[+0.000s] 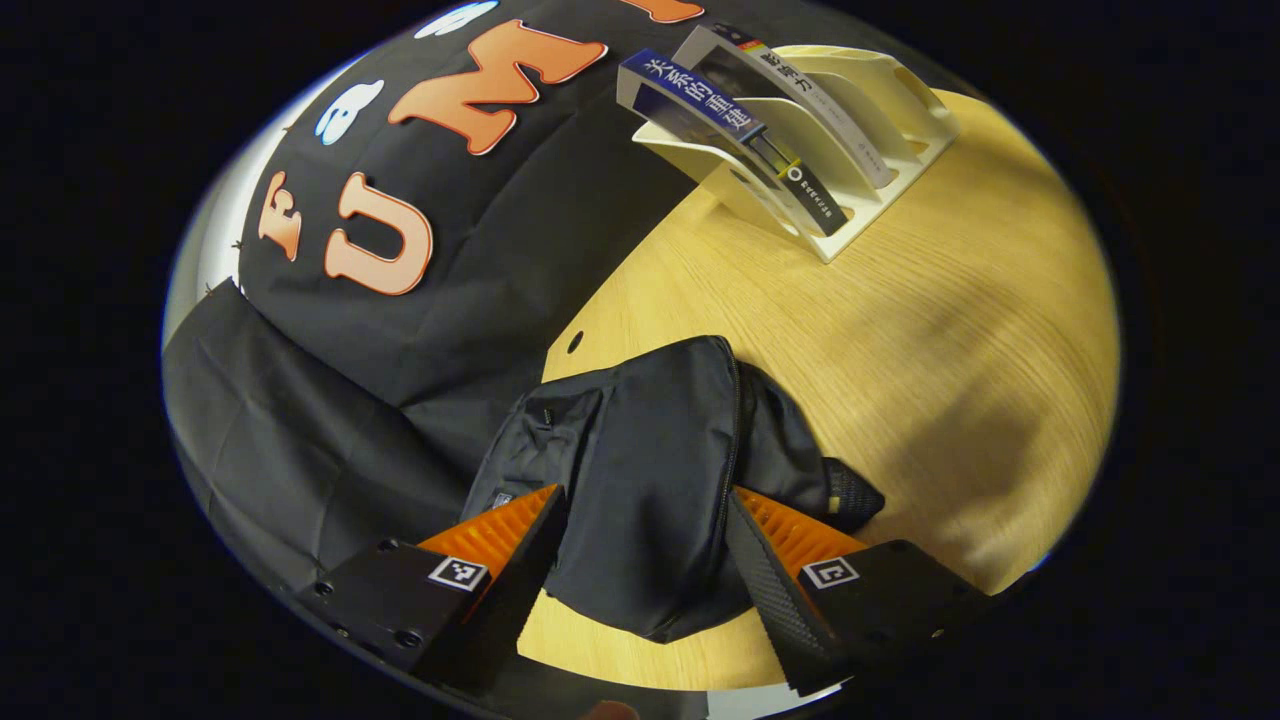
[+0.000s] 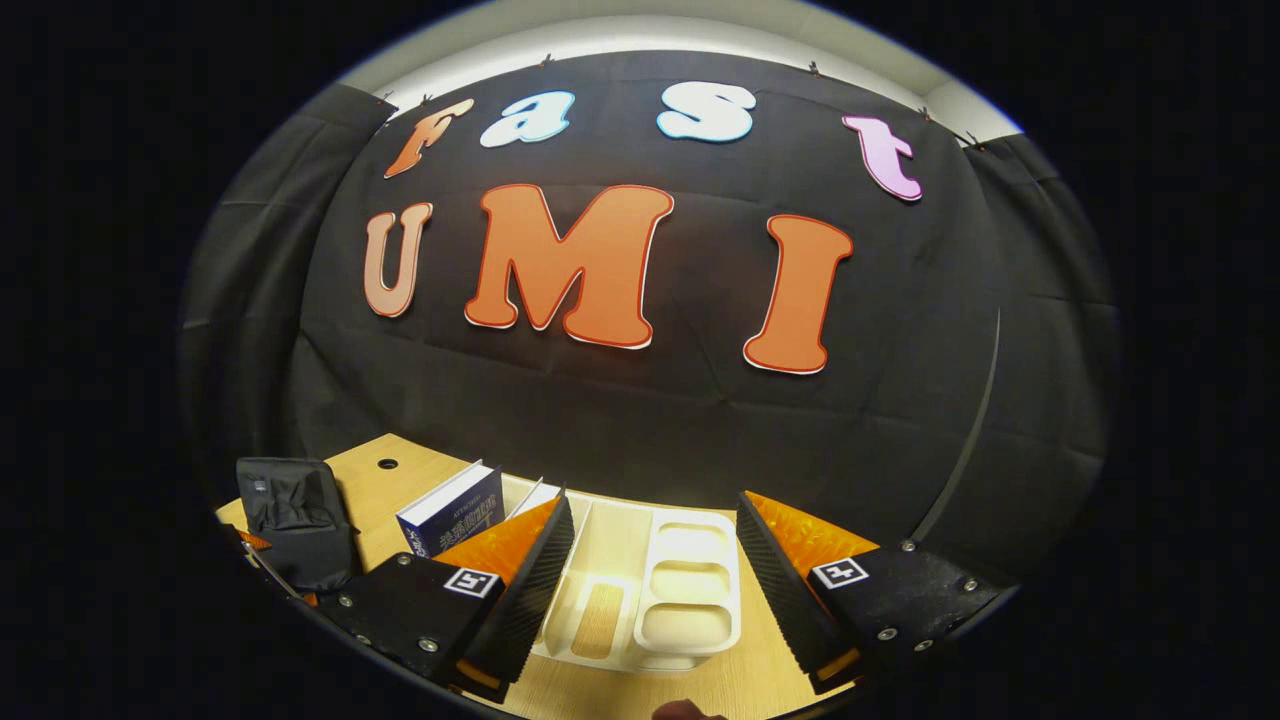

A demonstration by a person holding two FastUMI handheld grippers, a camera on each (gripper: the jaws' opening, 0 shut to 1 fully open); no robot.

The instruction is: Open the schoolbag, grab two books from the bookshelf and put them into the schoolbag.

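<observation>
The schoolbag (image 1: 650,470) lies on the wooden counter (image 1: 950,380) at lower centre of the left gripper view, a dark fabric bag that sags into folds, so it looks soft and light and likely to shift or bunch when pulled. Its zipper (image 1: 735,430) runs along the right side and appears closed; the pull is too small to make out, but that seam is where to take hold. The left hand-held gripper (image 1: 645,545) is spread wide, a finger on either side of the bag's near end, not pressing it.

At upper right of that view the white bookshelf (image 1: 880,170) holds 2 books (image 1: 730,110) leaning in its slots. They look stiff and fairly heavy, with smooth covers; gripping across spine and fore-edge seems safest. Chinese characters show on the spines, but I leave them unread.

In the right gripper view the right hand-held gripper (image 2: 655,580) is also spread, holding nothing, above the shelf's empty slots.
</observation>
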